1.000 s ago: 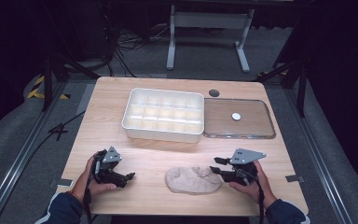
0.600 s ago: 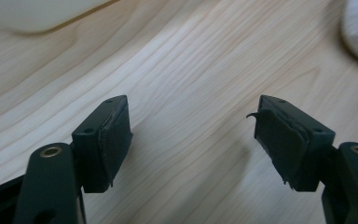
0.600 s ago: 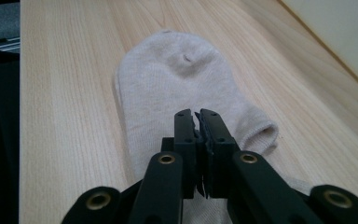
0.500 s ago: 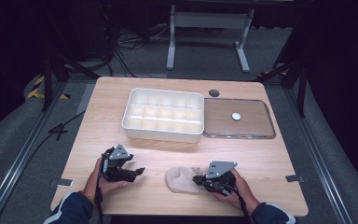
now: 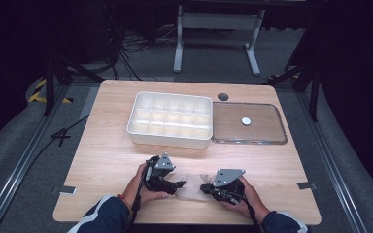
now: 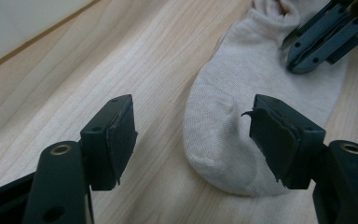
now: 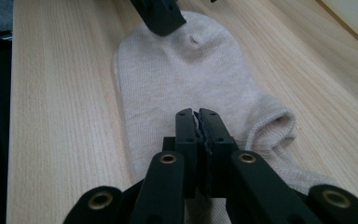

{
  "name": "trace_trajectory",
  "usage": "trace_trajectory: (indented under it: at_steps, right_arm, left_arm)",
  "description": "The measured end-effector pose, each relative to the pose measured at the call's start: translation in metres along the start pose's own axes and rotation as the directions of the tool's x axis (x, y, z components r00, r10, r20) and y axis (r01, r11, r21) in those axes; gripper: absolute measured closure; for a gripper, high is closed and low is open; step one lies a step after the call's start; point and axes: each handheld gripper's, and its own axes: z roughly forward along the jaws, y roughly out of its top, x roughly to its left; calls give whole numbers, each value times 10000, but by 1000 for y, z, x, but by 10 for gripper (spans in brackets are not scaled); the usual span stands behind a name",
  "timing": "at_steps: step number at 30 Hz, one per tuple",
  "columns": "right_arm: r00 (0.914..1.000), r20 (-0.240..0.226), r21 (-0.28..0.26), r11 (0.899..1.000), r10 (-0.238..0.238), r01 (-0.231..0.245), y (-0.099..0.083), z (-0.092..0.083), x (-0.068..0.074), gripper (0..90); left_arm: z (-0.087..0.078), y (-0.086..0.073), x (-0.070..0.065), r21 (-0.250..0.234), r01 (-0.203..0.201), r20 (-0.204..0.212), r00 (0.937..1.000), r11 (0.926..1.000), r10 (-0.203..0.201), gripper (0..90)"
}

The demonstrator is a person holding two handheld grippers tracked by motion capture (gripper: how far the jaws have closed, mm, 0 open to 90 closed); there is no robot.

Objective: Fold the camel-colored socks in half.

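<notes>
A beige ankle sock point(image 5: 193, 186) lies flat on the near part of the wooden table point(image 5: 107, 155), between the two hands. The right gripper point(image 7: 198, 122) is clenched over the sock near its cuff; whether fabric is pinched I cannot tell. The left gripper point(image 6: 193, 133) has just been closing, its jaws apart astride the toe end, pads clear of the fabric. Behind stand a white compartment tray point(image 5: 171, 119) and its clear lid point(image 5: 250, 124)

A ribbed knit cloth sock point(image 6: 242, 116) lies on the matt, wood-grain table point(image 5: 107, 155).
</notes>
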Motion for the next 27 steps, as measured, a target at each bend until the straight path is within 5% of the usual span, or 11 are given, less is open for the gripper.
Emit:
trace_trajectory:
  at_steps: [13, 27]
  right_arm:
    - [9995, 218, 36, 9997, -244, 244, 0, 0, 4, 871]
    - [9988, 339, 23, 9994, -345, 344, 0, 1, 5, 874]
  left_arm:
    - [3, -3, -5, 512, -624, -188, 9978, 9967, 635, 346]
    - [-4, -3, -4, 842, -562, 665, 9965, 9949, 506, 667]
